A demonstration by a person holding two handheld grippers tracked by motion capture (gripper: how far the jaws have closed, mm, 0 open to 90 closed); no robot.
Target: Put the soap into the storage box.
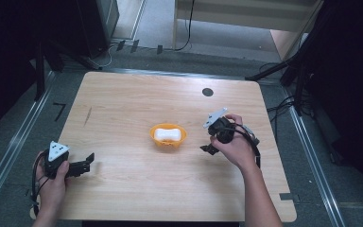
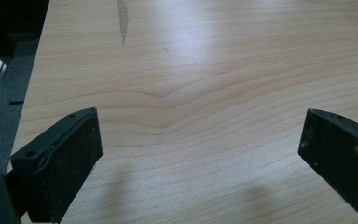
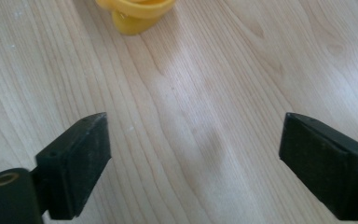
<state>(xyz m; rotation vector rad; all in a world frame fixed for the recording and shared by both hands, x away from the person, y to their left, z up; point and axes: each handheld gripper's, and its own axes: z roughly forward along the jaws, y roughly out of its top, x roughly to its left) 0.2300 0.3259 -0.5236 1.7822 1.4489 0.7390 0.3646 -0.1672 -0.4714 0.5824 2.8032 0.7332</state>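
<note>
High view, bench: a light wooden bench [image 1: 123, 189] with a small dark round mark [image 1: 207, 92] near its far edge.
High view, bowl: an orange bowl [image 1: 168, 136] sits near the middle of the bench with a white object [image 1: 166, 134] lying inside it.
High view, left gripper: the left gripper [image 1: 86, 164] rests at the near left corner, held in the left hand [image 1: 53, 182], well apart from the bowl.
High view, right gripper: the right gripper [image 1: 208, 149] is held in the right hand [image 1: 236, 147], near the bowl on its right side and apart from it.
Left gripper view: its fingers [image 2: 65, 163] stand wide apart over bare wood, gripping nothing.
Right gripper view: its fingers [image 3: 77, 163] are spread wide and empty, with the orange bowl [image 3: 135, 11] at the top edge, well ahead of them.
</note>
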